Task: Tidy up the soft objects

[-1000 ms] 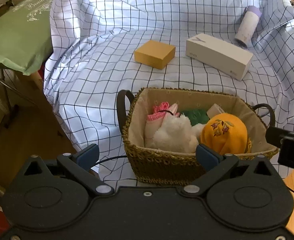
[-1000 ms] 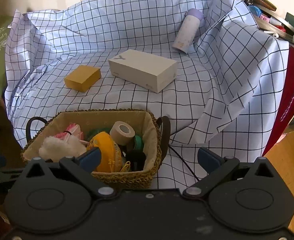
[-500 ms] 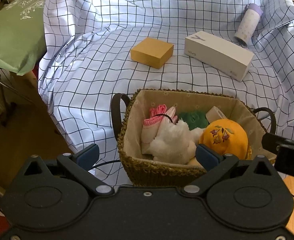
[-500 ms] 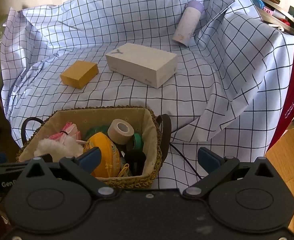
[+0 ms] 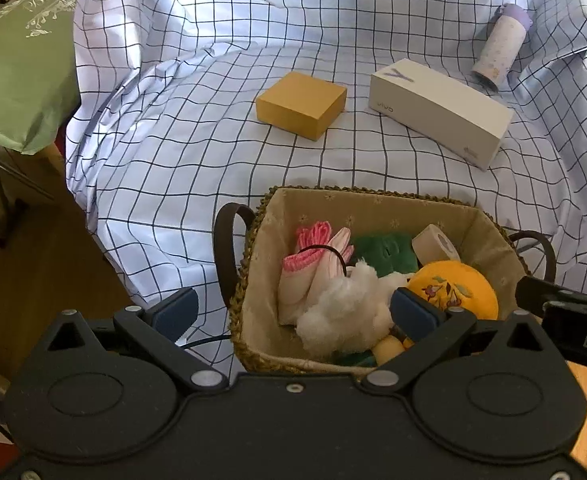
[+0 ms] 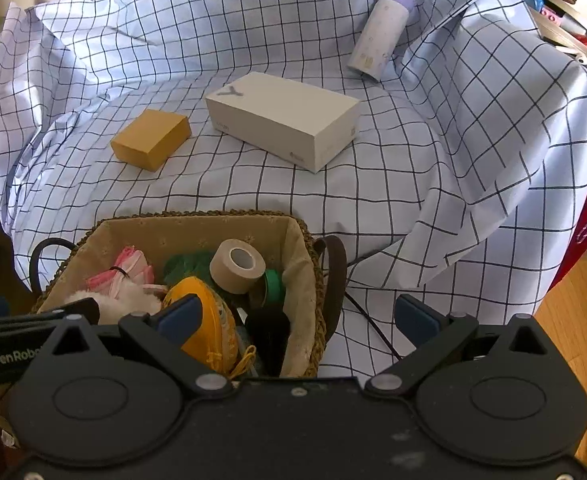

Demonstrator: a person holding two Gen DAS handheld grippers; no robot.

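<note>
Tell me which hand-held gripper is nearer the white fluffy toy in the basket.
Left. The left hand-held gripper hangs open right over the white fluffy toy; the right hand-held gripper, also open, sits toward the basket's other end, past the orange ball.

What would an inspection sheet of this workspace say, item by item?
Surface: checked cloth, rumpled.
Job's things: woven basket holds a white fluffy toy, yellow cap, pink bundle, green fabric.
Clutter: tape roll in basket; yellow box, white box, lilac bottle on cloth.
Grippers: left gripper and right gripper open, empty.
Cables: black cable beside basket.
Surroundings: green bag, wooden floor.
</note>
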